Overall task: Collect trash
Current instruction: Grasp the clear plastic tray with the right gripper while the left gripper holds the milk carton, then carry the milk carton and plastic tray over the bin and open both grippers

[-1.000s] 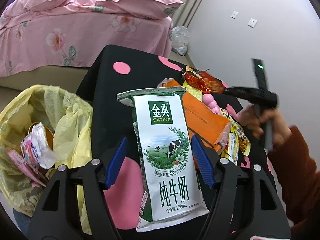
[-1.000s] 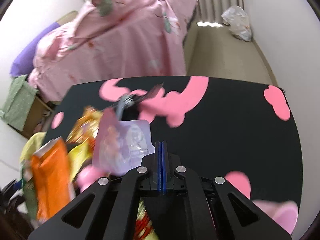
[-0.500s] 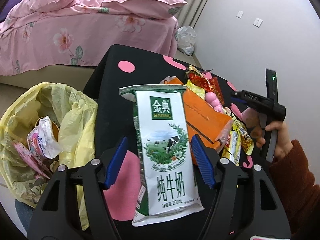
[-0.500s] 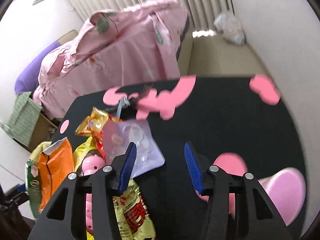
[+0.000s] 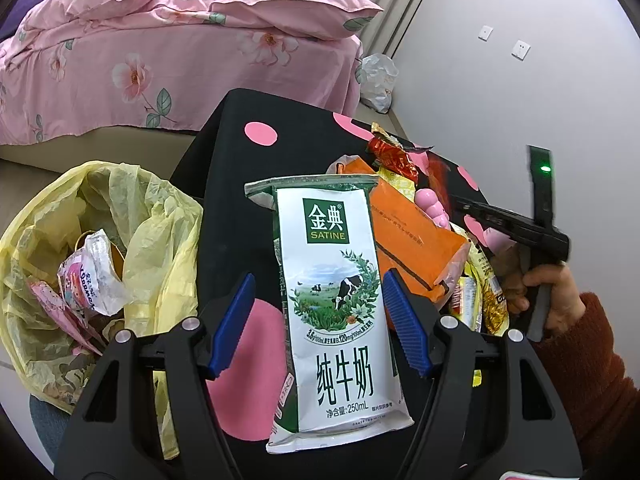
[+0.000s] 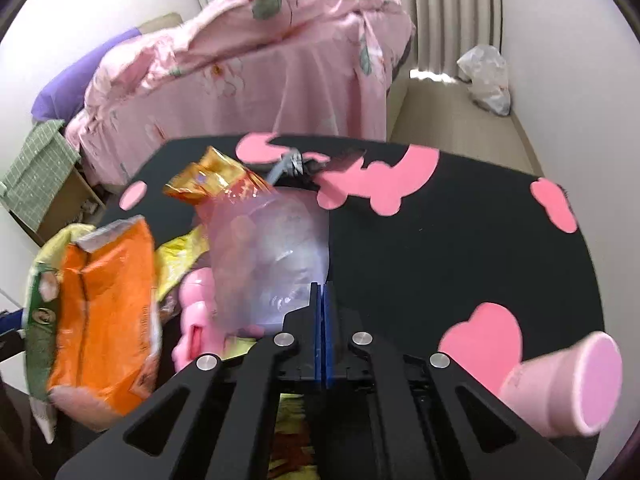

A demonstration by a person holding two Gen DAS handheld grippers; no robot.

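Straddling a Satine milk carton with pads apart, the left gripper hovered; the right gripper pinched a clear plastic wrapper. Left, the yellow trash bag held few wrappers; most litter remained on the black table.

Wrapper pile left; bare tabletop right.

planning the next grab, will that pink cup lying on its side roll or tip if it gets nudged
The pink cup lies on its side near the edge of the black table, so a nudge would probably send it rolling. It tapers, so it would likely curve in an arc, possibly off the edge. It looks thin and empty, so probably light and easily knocked.
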